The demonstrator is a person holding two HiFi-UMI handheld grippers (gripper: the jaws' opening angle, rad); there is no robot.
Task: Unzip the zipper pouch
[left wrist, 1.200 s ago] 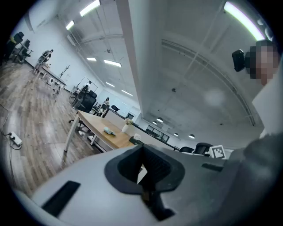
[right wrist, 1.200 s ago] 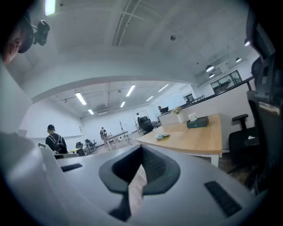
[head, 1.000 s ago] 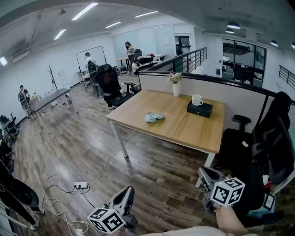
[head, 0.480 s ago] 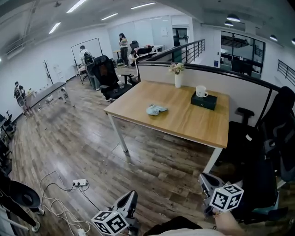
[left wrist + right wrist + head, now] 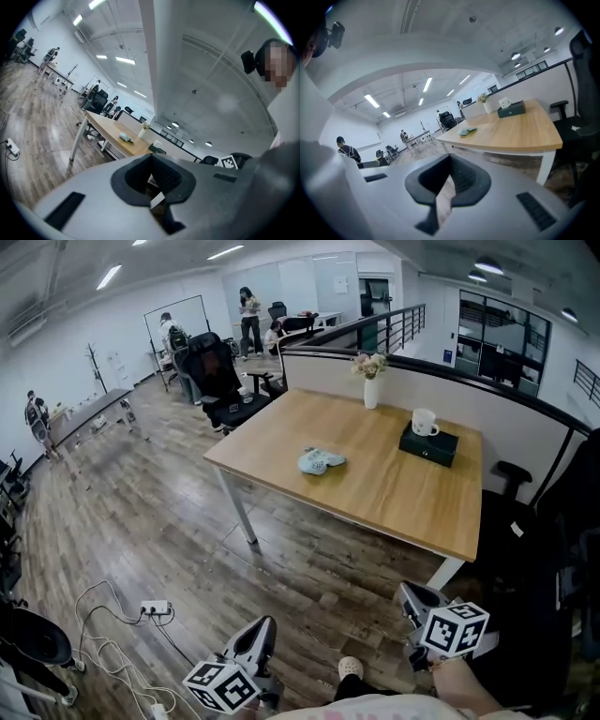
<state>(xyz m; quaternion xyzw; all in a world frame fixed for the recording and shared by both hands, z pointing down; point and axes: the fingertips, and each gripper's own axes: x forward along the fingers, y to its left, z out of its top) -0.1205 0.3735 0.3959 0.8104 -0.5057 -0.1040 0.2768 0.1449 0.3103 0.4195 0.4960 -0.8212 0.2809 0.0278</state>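
Observation:
The zipper pouch (image 5: pixel 320 461) is small and pale blue-green, and it lies near the middle of the wooden table (image 5: pixel 394 502), far ahead of both grippers. It also shows as a distant speck in the left gripper view (image 5: pixel 125 137) and in the right gripper view (image 5: pixel 467 131). My left gripper (image 5: pixel 255 641) hangs low over the floor at the bottom left, with its jaws together and nothing between them. Over at the bottom right my right gripper (image 5: pixel 415 600) is shut and empty, just short of the table's near corner.
A vase of flowers (image 5: pixel 371 390) and a white mug (image 5: pixel 425 421) on a dark box (image 5: pixel 429 445) stand at the table's far side. Black office chairs (image 5: pixel 553 521) crowd the right. A power strip (image 5: pixel 153 607) with cables lies on the floor at left. People stand far back.
The table and pouch have grown nearer in the head view as I walk toward them. Both grippers stay at the bottom edge, shut. A shoe now shows between them.

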